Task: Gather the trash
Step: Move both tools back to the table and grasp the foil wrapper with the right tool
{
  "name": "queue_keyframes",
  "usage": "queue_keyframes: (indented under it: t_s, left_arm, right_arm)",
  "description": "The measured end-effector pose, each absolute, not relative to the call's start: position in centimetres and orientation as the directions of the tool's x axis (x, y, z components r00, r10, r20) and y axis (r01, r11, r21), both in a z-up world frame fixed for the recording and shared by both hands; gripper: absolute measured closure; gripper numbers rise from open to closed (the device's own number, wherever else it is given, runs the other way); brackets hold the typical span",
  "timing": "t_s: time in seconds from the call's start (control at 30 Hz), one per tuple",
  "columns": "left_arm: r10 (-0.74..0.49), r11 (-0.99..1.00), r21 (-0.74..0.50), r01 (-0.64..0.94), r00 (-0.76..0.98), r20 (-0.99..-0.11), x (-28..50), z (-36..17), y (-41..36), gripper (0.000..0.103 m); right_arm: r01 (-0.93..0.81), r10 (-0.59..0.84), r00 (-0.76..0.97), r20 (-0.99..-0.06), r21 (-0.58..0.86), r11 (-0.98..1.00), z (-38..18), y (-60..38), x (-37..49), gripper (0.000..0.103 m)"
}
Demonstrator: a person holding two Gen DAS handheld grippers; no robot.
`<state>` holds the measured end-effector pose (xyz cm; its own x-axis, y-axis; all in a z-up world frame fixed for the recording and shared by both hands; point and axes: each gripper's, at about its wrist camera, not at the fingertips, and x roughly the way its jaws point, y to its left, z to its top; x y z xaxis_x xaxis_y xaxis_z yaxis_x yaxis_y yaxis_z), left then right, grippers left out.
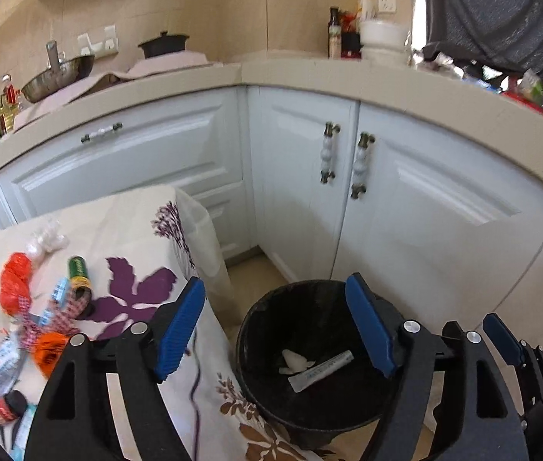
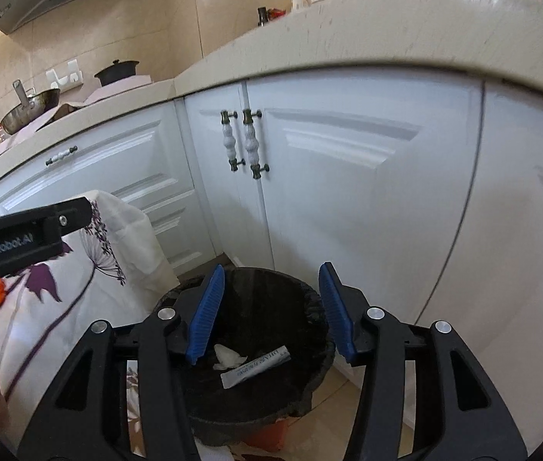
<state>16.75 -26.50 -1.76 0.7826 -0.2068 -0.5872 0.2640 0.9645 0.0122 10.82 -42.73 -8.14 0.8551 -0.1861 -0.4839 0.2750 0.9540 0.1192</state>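
**Left wrist view: both grippers held apart over the black bin**

We take the black trash bin (image 1: 309, 365) as our landmark. It stands on the floor in the corner of the white cabinets (image 1: 406, 199), lined with a dark bag. On its bottom lie a crumpled white tissue (image 1: 295, 361) and a long white sachet (image 1: 321, 370), touching each other.

Above the bin we hold the left gripper (image 1: 283, 330) with its blue pads spread wide; nothing sits between them and the bin's inside shows through the gap. The right gripper (image 2: 273, 311) also hangs over the bin, jaws parted and empty, and through it we see the same tissue (image 2: 227, 357) and sachet (image 2: 256, 367) below. In the left wrist view the right gripper (image 1: 502, 342) appears just right of the bin, one blue pad showing.

Left of the bin, touching its side, a table draped in a floral cloth (image 1: 136, 253) carries the remaining trash: an orange net bag (image 1: 15, 286), a green battery-like cylinder (image 1: 79, 274), a white knotted plastic scrap (image 1: 46, 240), an orange wrapper (image 1: 48, 353), a small red-capped item (image 1: 2, 413) and several blurred packets we cannot tell apart. All of these lie well left of the bin, on the cloth.

Behind the bin, above the cabinets, runs a beige countertop (image 1: 290, 73) with a wok (image 1: 56, 77) and a dark pot (image 1: 163, 44) on it.

In the right wrist view the bin (image 2: 248, 403) fills the lower middle, with the cloth (image 2: 90, 269) to its left.
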Motion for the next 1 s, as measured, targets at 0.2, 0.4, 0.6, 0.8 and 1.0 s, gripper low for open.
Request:
queue_keyframes:
  t_s: [0.2,0.4,0.6,0.8,1.0]
  left_arm:
    - [-0.226,0.960,0.009,0.278,0.800,-0.556,13.5,0.2,-22.6,0.028]
    - [-0.183,0.971,0.032,0.237,0.823,-0.538,10.5,0.8,-16.5,0.028]
    - [-0.096,0.988,0.056,0.146,0.847,-0.522,8.1,0.9,-10.1,0.028]
    - [0.006,0.996,0.082,0.042,0.858,-0.514,6.2,0.2,-4.5,0.028]
    - [0.071,0.997,0.073,-0.038,0.848,-0.525,4.9,-1.0,-0.4,0.028]
  right_arm:
    - [0.250,-0.174,0.876,-0.449,0.115,0.961,-5.7,-39.8,7.7,0.046]
    - [0.172,-0.103,0.891,-0.441,0.118,0.978,-4.5,-34.9,5.4,0.045]
    - [0.051,0.003,0.899,-0.439,0.112,0.992,-4.1,-28.6,3.9,0.045]
    - [-0.077,0.111,0.889,-0.444,0.094,0.993,-4.4,-22.3,2.7,0.045]
    - [-0.165,0.182,0.856,-0.484,0.077,0.983,-5.8,-17.6,2.2,0.045]
